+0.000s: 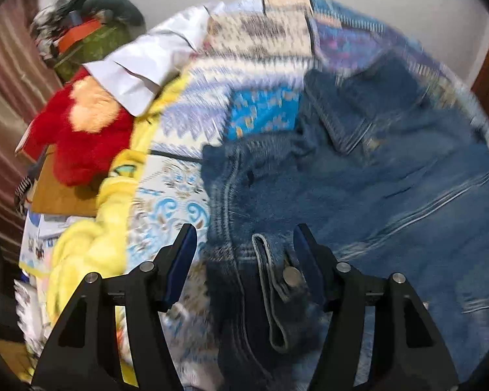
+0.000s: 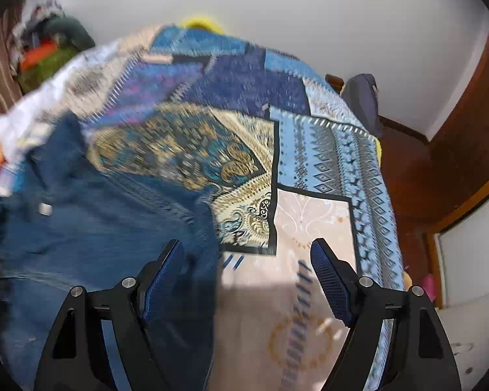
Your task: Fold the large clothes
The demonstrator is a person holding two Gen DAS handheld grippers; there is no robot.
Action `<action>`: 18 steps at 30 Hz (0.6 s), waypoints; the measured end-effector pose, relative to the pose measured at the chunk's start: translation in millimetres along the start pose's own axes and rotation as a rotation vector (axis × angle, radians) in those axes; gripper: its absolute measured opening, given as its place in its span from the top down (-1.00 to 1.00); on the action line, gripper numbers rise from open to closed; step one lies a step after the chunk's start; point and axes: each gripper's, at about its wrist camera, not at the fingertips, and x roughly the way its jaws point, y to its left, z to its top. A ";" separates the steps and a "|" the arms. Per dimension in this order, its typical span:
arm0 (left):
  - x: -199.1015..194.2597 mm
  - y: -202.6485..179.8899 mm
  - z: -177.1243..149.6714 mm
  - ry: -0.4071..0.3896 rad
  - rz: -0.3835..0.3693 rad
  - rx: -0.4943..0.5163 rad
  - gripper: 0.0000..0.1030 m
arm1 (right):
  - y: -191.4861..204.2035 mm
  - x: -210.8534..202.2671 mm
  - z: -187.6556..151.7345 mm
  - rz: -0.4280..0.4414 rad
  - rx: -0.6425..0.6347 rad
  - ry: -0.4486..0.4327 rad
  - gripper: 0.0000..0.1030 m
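A blue denim jacket (image 1: 391,169) lies spread on a patchwork bedspread (image 1: 260,42). In the left wrist view my left gripper (image 1: 244,238) is open, its jaws either side of a denim cuff with a metal button (image 1: 291,275). In the right wrist view the jacket (image 2: 97,228) fills the left side. My right gripper (image 2: 247,254) is open over the jacket's right edge and the bedspread (image 2: 316,163); its left finger sits over the denim. Both views are motion-blurred.
A white garment (image 1: 146,62), a red plush toy (image 1: 81,130), a yellow blanket (image 1: 91,254) and a pile of clothes (image 1: 81,26) lie at the bed's left. A wooden door (image 2: 466,123) and a grey bag (image 2: 362,97) stand to the right.
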 end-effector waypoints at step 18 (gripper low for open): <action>-196.4 36.9 -78.4 -0.247 -0.109 -0.054 -0.94 | 45.7 -225.3 -110.2 0.175 -0.149 -0.276 -1.00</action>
